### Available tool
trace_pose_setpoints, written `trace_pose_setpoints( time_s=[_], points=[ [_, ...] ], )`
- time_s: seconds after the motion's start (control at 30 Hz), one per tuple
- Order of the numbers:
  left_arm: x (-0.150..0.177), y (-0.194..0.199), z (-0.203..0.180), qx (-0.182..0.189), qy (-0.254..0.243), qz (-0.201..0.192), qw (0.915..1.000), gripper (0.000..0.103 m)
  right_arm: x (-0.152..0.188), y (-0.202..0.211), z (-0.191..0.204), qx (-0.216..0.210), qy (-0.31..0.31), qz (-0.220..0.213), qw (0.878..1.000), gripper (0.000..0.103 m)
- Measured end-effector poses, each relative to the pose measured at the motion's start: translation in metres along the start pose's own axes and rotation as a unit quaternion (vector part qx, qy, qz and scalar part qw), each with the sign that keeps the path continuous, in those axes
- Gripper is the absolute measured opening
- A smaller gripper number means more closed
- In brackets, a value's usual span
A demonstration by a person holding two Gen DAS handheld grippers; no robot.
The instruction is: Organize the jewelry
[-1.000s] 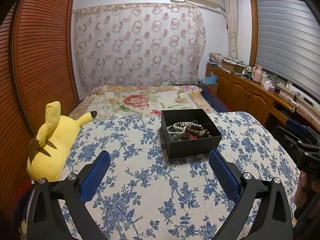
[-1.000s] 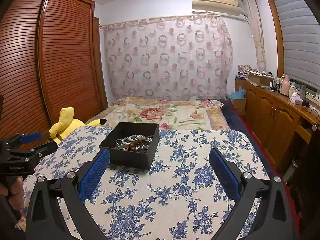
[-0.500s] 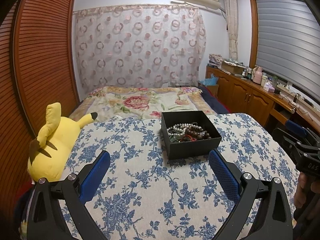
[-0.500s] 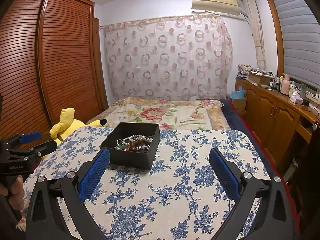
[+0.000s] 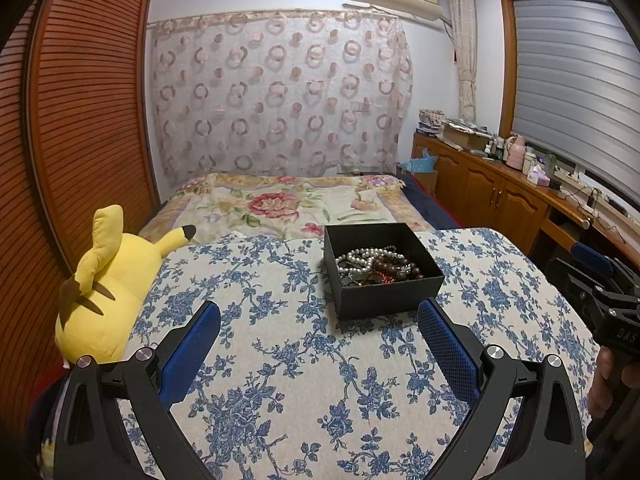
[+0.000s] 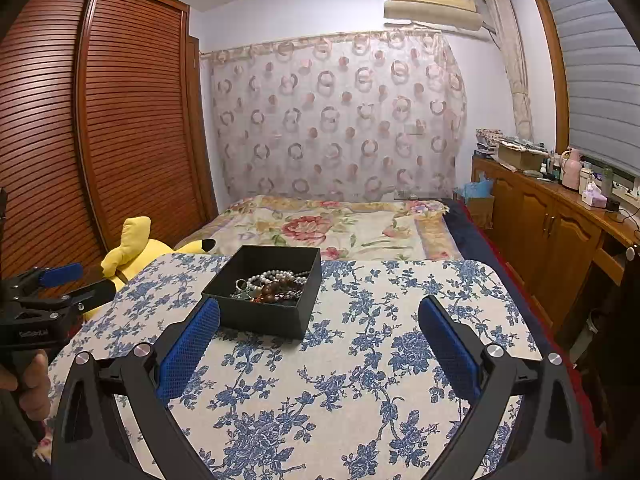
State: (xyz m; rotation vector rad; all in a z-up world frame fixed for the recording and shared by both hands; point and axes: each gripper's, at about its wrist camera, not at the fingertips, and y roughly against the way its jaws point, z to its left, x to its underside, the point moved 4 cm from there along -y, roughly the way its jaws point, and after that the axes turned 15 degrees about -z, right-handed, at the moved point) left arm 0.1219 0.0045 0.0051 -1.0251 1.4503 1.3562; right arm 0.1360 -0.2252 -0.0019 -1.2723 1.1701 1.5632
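Observation:
A black open box (image 5: 394, 296) sits on a board covered in blue-flowered cloth (image 5: 280, 360). It holds tangled jewelry (image 5: 378, 266): a white pearl string, brown wooden beads and reddish pieces. My left gripper (image 5: 318, 320) is open and empty, just short of the box, which lies ahead and to the right. In the right wrist view the box (image 6: 266, 318) with its jewelry (image 6: 272, 286) lies ahead and to the left of my right gripper (image 6: 320, 320), which is open and empty. Each gripper shows at the edge of the other's view.
A yellow plush toy (image 5: 106, 284) lies at the board's left edge. Behind the board is a bed with a flowered blanket (image 5: 296, 204). A wooden wardrobe (image 6: 100, 128) stands left, and a low cabinet (image 6: 560, 224) with clutter runs along the right wall.
Both views have shifted very slightly; the box sits in the same place and both grippers stay open and empty.

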Motion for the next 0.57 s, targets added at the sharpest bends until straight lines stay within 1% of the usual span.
trace_pose_setpoints(
  time_s=[0.57],
  points=[
    [-0.001, 0.0007, -0.0004, 0.002, 0.001, 0.0, 1.0, 0.095, 0.0003, 0.0002, -0.0004, 0.0, -0.001, 0.0, 1.0, 0.1]
  ],
)
